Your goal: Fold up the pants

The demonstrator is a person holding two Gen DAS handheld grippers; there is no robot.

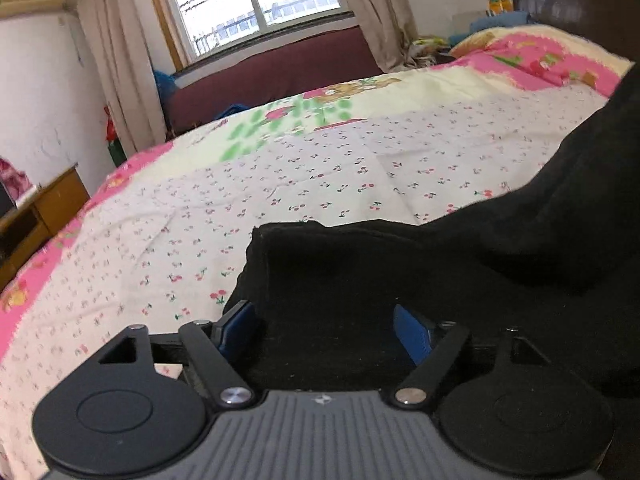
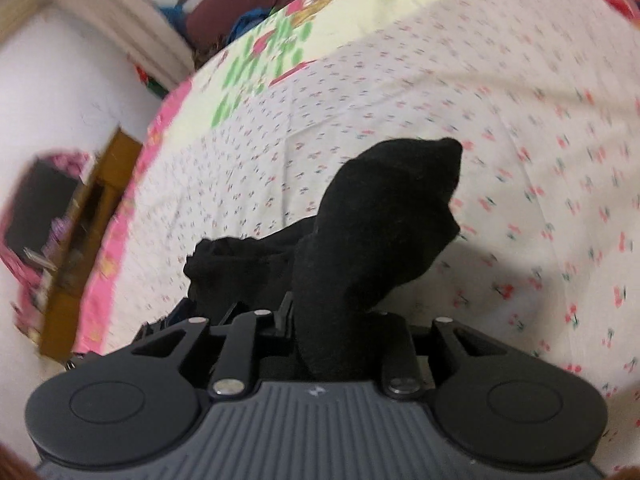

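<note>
A wide bed covered by a white cotton sheet printed with small red cherries fills both views, with a pink and pale yellow cartoon border running along its far and left edges. Behind it in the left wrist view stand a bright window with beige curtains, a dark maroon bench under the sill and, at the left edge, a low brown wooden cabinet. The black soft-fabric pants lie on the near right part of the sheet, one thick fold rising up toward the right edge of the view. The left gripper has its blue-padded fingers spread wide, with pants cloth lying between them and not pinched. In the blurred right wrist view the right gripper has its fingers drawn narrow around a bunched tube of the pants, which stands up out of the jaws above the sheet, while more black cloth sits crumpled just to the left.
</note>
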